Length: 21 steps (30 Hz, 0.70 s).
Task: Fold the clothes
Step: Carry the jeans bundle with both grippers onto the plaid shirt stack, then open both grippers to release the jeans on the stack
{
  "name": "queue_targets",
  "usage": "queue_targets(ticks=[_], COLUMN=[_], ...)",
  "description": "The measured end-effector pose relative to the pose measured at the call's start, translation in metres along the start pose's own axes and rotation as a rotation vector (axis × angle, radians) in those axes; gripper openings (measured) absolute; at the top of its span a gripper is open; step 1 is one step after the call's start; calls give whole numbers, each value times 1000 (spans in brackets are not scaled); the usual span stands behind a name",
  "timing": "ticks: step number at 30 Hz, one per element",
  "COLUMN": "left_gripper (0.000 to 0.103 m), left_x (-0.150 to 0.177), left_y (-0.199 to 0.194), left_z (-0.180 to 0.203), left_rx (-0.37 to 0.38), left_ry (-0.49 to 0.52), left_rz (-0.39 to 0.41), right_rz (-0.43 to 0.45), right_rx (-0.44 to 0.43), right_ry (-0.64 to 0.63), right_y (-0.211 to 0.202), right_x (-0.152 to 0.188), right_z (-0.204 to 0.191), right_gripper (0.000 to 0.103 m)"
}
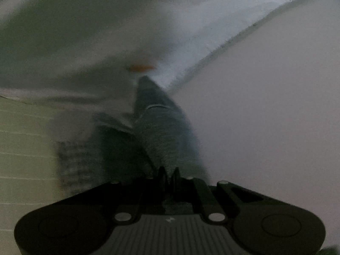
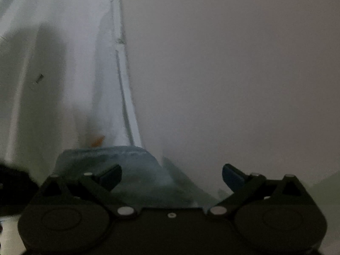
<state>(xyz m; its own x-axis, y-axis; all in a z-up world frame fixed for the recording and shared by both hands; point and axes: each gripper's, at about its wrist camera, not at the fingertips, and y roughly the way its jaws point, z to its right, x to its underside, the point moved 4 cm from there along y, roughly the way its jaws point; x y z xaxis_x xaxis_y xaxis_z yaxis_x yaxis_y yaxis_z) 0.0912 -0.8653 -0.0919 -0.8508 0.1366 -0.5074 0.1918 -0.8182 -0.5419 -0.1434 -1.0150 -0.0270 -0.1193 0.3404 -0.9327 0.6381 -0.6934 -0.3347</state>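
Left hand-held gripper (image 1: 169, 175) pinching blue garment (image 1: 161, 127), lifted, hanging bunched. Right hand-held gripper (image 2: 172, 175) spread, empty, garment (image 2: 127, 165) just beyond. No fold visible; folding judged barely begun.

Count's pretty short here: one blue-grey denim garment (image 1: 161, 127), bunched up, the only piece of clothing I can make out in either wrist view. Two grippers, the left gripper (image 1: 169, 174) and the right gripper (image 2: 172, 175). Also one small orange blob (image 1: 140, 68) beyond the denim, too blurry to say what it is.
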Motion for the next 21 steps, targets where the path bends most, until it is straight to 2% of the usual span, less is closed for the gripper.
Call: queue_targets(ticks=[1,4,6,8,9,11,14,16,19,21], left_gripper=[6,7,8,10,12,19,42,66,85,91], left_x=[4,17,28,32,33,32,31,35,44,54], left_y=[3,15,31,38,38,32,20,0,-35,-63], left_z=[-12,-49,-67,-72,-73,-67,-58,-43,-19,0], left_rx=[-32,-118,-154,-201,-213,-222,-257,-269,-254,-239], left_ry=[-21,-84,-114,-100,-93,-56,24,88,213,306], left_rz=[-12,-47,-64,-75,-79,-64,-41,-18,41,85], right_rz=[-7,-98,-193,-247,-248,-249,-238,-208,-150,-116], right_rx=[-14,-66,-98,-45,-28,-36,-46,-48,-46,-54], right_ry=[-4,-36,-75,-175,-201,-175,-187,-215,-208,-179], right_y=[4,27,47,64,64,56,41,26,-5,-33], right_x=[0,18,47,80,86,81,72,67,58,51], right_z=[-3,-18,-27,-36,-38,-34,-32,-32,-35,-37], right_gripper=[102,102,102,103,103,103,103,103,103,103])
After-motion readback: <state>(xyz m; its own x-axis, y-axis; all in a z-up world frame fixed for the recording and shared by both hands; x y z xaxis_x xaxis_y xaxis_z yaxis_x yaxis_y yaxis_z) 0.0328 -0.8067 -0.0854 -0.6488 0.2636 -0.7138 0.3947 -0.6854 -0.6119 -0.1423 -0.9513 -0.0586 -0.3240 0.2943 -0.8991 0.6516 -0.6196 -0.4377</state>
